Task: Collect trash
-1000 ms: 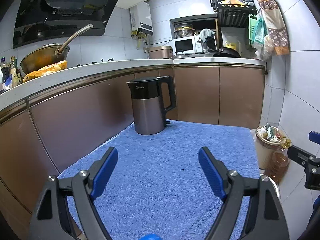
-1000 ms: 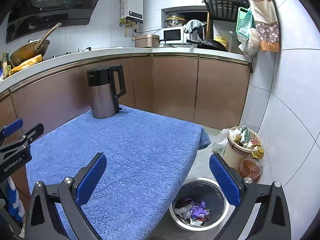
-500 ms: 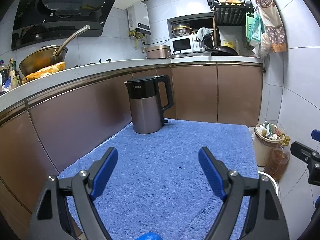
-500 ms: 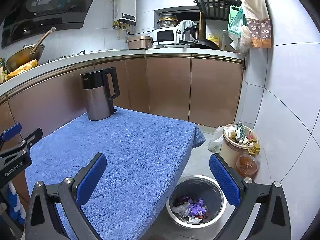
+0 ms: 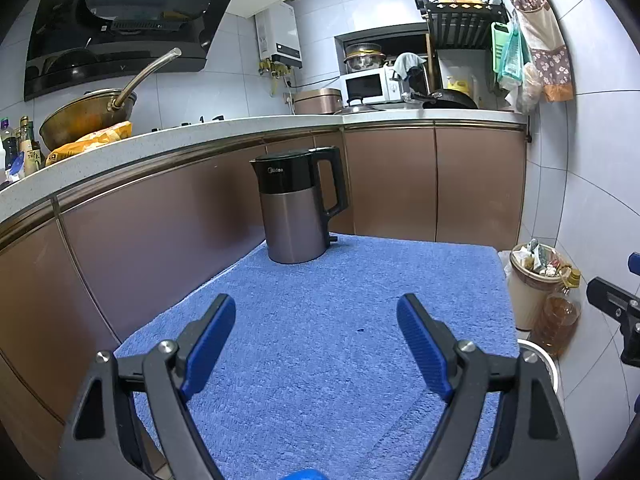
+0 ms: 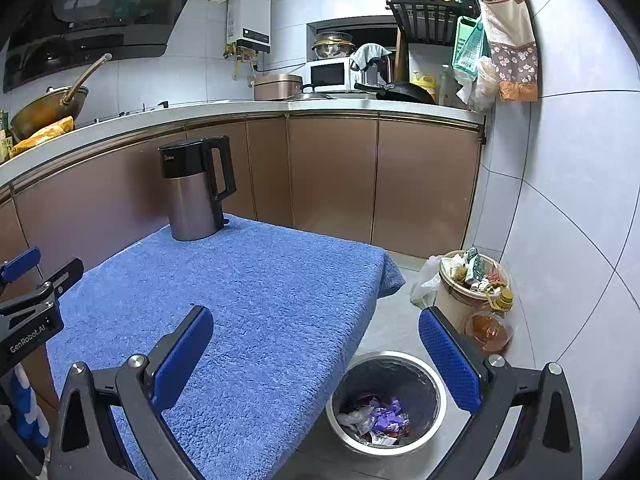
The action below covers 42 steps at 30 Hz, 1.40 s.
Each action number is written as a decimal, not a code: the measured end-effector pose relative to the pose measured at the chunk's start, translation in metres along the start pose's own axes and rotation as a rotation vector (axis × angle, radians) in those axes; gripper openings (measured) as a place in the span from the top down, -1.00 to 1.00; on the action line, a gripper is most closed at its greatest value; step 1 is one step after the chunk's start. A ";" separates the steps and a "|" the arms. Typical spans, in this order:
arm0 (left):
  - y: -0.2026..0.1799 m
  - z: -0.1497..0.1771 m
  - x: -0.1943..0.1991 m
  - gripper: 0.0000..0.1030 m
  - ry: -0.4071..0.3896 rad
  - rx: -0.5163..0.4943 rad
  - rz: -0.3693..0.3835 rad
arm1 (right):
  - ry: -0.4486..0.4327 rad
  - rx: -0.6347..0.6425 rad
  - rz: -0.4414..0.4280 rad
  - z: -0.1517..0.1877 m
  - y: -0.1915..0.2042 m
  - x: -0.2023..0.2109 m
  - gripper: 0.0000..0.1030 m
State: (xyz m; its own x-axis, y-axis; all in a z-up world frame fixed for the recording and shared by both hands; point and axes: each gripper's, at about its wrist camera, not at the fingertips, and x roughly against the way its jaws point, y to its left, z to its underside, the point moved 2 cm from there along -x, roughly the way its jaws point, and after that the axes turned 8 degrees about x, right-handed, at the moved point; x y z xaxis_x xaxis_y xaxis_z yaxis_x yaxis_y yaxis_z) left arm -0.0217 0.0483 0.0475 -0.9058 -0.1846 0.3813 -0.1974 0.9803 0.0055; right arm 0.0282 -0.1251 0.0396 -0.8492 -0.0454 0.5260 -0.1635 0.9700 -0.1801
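A round metal bin (image 6: 386,402) stands on the floor to the right of the table, with crumpled purple and white wrappers (image 6: 378,420) lying in its bottom. My right gripper (image 6: 316,334) hangs open over the table's right edge, above the bin, with nothing between its blue pads. My left gripper (image 5: 316,330) is open above the blue towel (image 5: 320,360), also with nothing in it. I see no loose trash on the towel. The left gripper shows at the left edge of the right wrist view (image 6: 28,308).
A black and steel kettle (image 5: 298,204) stands at the towel's far left corner. A beige bin full of rubbish (image 6: 468,280) and a bottle of amber liquid (image 6: 490,322) sit on the floor by the tiled wall. Brown cabinets (image 5: 432,180) close off the back and left.
The right wrist view has shifted slightly, so the metal bin sits a little further left and closer to the table edge. The left gripper holds still. Both stay open.
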 end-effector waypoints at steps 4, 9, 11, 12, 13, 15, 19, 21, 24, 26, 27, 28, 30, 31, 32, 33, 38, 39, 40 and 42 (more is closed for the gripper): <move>-0.001 0.001 0.002 -0.60 -0.004 -0.003 0.001 | -0.005 -0.007 0.001 0.000 0.000 0.002 -1.00; -0.002 0.003 0.004 -0.60 0.000 -0.007 -0.005 | -0.010 -0.010 0.001 0.001 0.000 0.005 -1.00; -0.001 0.003 0.004 -0.60 0.005 -0.006 -0.006 | -0.012 -0.012 0.001 0.001 0.001 0.005 -1.00; 0.000 0.003 0.004 -0.60 0.006 -0.004 -0.006 | -0.014 -0.013 0.001 0.001 0.001 0.006 -1.00; 0.000 0.003 0.005 -0.60 0.004 -0.002 -0.008 | -0.016 -0.013 -0.001 0.001 0.000 0.007 -1.00; 0.002 0.001 0.006 -0.60 0.001 -0.001 -0.009 | -0.022 -0.013 -0.001 0.001 0.002 0.009 -1.00; 0.002 0.000 0.011 -0.60 -0.009 -0.002 -0.007 | -0.032 -0.012 0.002 0.000 0.004 0.015 -1.00; 0.003 -0.001 0.013 -0.60 -0.013 0.000 -0.002 | -0.036 -0.012 0.002 0.000 0.005 0.018 -1.00; 0.004 -0.001 0.020 -0.60 -0.022 0.004 0.002 | -0.045 -0.009 0.004 -0.001 0.006 0.025 -1.00; 0.004 -0.002 0.026 -0.60 -0.030 0.010 0.004 | -0.051 -0.008 0.005 -0.002 0.006 0.030 -1.00; 0.005 -0.002 0.029 -0.60 -0.036 0.013 0.006 | -0.054 -0.007 0.005 -0.002 0.006 0.032 -1.00; 0.005 -0.003 0.032 -0.60 -0.041 0.017 0.007 | -0.059 -0.006 0.006 -0.003 0.007 0.035 -1.00; 0.007 -0.004 0.036 -0.60 -0.049 0.022 0.011 | -0.067 -0.002 0.008 -0.003 0.009 0.040 -1.00; 0.008 -0.004 0.040 -0.60 -0.056 0.026 0.012 | -0.072 0.000 0.008 -0.004 0.008 0.043 -1.00; 0.008 -0.004 0.042 -0.60 -0.060 0.029 0.013 | -0.076 0.002 0.009 -0.004 0.009 0.046 -1.00; 0.009 -0.005 0.044 -0.60 -0.063 0.033 0.015 | -0.080 0.004 0.010 -0.004 0.010 0.048 -1.00; 0.012 -0.006 0.059 -0.60 -0.076 0.048 0.026 | -0.098 0.013 0.016 -0.005 0.016 0.062 -1.00; 0.013 -0.006 0.061 -0.60 -0.081 0.049 0.027 | -0.101 0.014 0.017 -0.005 0.016 0.065 -1.00; 0.014 -0.007 0.064 -0.60 -0.086 0.052 0.029 | -0.106 0.016 0.018 -0.005 0.017 0.068 -1.00; 0.014 -0.009 0.071 -0.60 -0.099 0.054 0.033 | -0.115 0.020 0.020 -0.006 0.019 0.075 -1.00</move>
State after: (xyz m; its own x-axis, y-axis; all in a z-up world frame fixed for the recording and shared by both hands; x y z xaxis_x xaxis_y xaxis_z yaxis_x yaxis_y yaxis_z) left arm -0.0851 0.0494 0.0827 -0.9444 -0.1605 0.2871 -0.1841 0.9813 -0.0569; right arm -0.0356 -0.1084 0.0802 -0.9043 -0.0546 0.4233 -0.1552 0.9659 -0.2071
